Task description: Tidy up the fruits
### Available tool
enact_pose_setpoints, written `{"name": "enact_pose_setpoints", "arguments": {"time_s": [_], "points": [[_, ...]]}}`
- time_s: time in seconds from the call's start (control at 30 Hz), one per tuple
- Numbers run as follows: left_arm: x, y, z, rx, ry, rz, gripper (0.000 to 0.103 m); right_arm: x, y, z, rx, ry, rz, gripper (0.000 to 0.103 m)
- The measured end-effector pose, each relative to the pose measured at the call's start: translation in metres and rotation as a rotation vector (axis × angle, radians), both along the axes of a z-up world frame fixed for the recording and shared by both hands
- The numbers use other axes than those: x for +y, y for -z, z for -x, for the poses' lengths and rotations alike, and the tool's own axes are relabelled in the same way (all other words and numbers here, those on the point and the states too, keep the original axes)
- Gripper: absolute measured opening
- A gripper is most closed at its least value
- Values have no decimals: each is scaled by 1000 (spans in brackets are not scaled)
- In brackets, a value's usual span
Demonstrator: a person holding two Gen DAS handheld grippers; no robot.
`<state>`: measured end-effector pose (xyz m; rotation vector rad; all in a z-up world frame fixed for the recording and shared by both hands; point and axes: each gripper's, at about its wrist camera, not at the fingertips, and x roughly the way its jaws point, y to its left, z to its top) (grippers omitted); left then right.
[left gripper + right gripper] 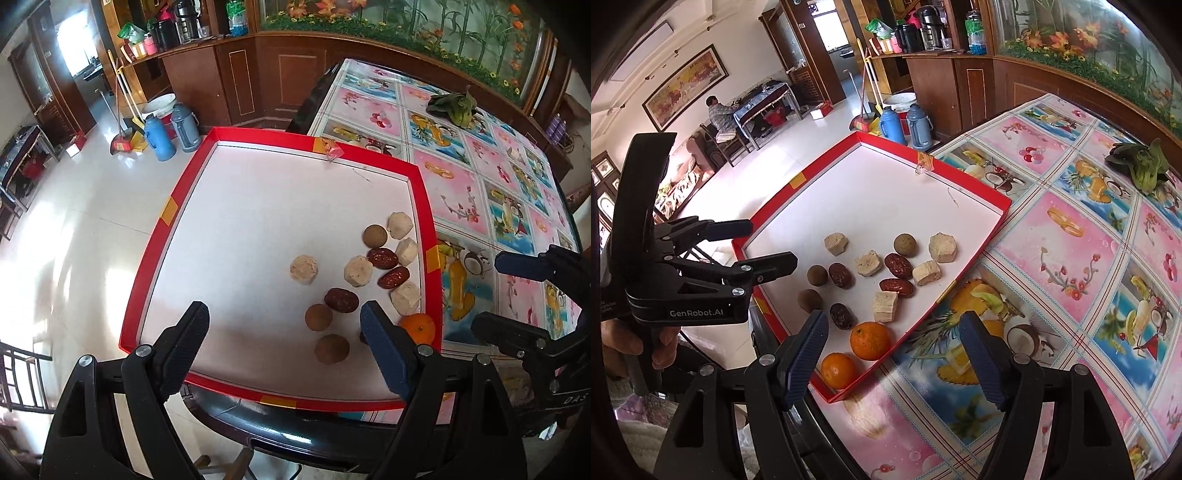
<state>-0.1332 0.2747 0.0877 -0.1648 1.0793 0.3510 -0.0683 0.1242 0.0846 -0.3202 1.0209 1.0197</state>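
Second orange [837,370] (right view only).

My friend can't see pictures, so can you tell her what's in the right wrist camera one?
A red tray on a fruit-patterned table holds two oranges, dark red dates, round brown fruits and pale chunks. The right gripper hangs open near the oranges, and the left gripper is open too.

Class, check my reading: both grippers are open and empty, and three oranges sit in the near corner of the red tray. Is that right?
Not quite: the right wrist view shows two oranges, not three, in the red tray's near corner. The left gripper and right gripper are indeed open and empty.
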Motion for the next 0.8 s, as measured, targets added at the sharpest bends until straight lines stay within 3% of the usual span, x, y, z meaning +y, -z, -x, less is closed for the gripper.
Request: {"name": "enact_pose_setpoints", "arguments": {"time_s": [0.23,0.8], "points": [[-3,0,1,12,-16,-26,85,-1,0,9,-14,-24,8,87],[-5,9,2,49,-67,20,85,-4,-1,8,0,-38,-12,87]]}}
